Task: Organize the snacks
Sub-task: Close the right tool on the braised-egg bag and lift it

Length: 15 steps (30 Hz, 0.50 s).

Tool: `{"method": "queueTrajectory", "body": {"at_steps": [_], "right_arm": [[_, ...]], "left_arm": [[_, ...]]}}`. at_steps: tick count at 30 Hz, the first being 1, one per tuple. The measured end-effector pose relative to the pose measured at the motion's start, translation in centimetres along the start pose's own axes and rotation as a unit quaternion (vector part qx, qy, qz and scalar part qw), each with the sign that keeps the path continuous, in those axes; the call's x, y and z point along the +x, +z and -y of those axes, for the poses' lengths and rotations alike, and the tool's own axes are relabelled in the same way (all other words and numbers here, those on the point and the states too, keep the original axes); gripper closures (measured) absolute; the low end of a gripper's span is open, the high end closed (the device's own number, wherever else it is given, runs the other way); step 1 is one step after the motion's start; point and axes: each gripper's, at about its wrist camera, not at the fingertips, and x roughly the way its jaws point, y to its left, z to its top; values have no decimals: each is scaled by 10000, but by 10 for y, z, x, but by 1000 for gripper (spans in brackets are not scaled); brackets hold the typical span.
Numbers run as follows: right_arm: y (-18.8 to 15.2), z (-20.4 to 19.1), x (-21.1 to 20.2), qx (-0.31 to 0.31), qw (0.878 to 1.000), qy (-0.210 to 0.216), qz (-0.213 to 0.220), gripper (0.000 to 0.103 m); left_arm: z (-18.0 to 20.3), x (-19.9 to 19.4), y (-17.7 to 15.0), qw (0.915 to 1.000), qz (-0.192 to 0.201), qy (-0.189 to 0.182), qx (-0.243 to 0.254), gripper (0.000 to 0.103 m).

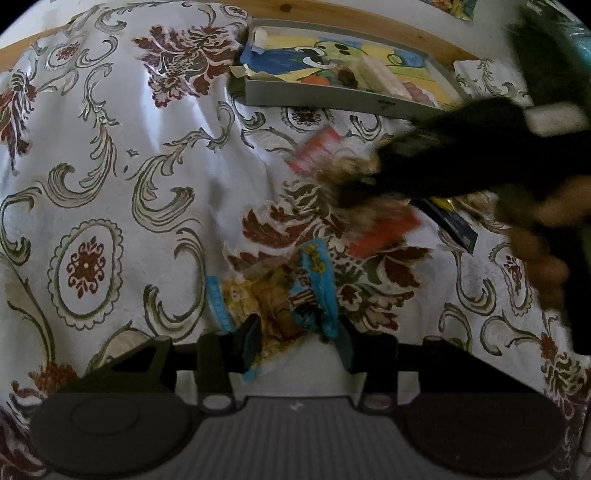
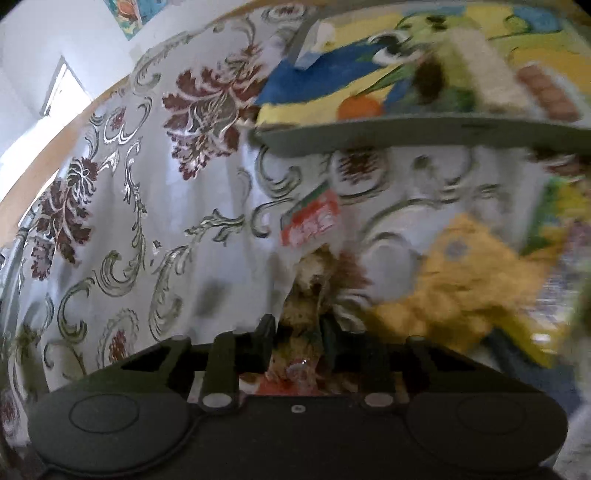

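Left gripper (image 1: 297, 338): a blue-and-yellow snack packet (image 1: 295, 291) is clamped between the fingers, jaws set mid-width on the crumpled wrapper, pkt sticking up and fwd from the pads. It is held just above the floral tablecloth (image 1: 122, 192).

Right gripper (image 2: 295, 341): jaws drawn in narrow, pinched on a red-and-white snack packet (image 2: 312, 221). The clear lower part of the pkt, with brownish pieces inside, runs down between the fingers; the red-printed top stands tilted above them. No earlier view given, so only the grip is called. In the left wrist view, the right gripper (image 1: 354, 184) is seen as a dark blurred shape coming in from the right, with the same red-and-white pkt at its tip.

Further out, left view: an orange packet (image 1: 384, 230) lies on the cloth just below the right tool, a dark packet (image 1: 452, 223) beside it to the right.

Right view: a yellow packet (image 2: 469, 273) is seen blurred to the right of the tool, more wrappers beyond it, too smeared to name.

Beyond the snacks, a grey tray (image 1: 332, 99) with a bright cartoon liner sits on the cloth near the wooden table edge (image 1: 351, 16); a pale bar and a few small items lie inside. In the right view, the tray (image 2: 406, 136) is close ahead of the held pkt, apart from it.
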Motion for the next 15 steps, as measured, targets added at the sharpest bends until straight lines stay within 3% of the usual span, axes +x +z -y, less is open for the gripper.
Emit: {"method": "queueTrajectory", "body": {"at_steps": [10,12,15], "right_arm": [[-68,43,-67,664,9977,-106,8,75],[-79,46,-72,817,9966,-71,69,75],[-87,47,-73,986,9950,-52,125,74]], "left_arm": [[4,4,4,9999,-103,71,15,49],[5,4,6,9998,-163,100,-22,37],[5,3,4,9997,-173,82,-126,28]]}}
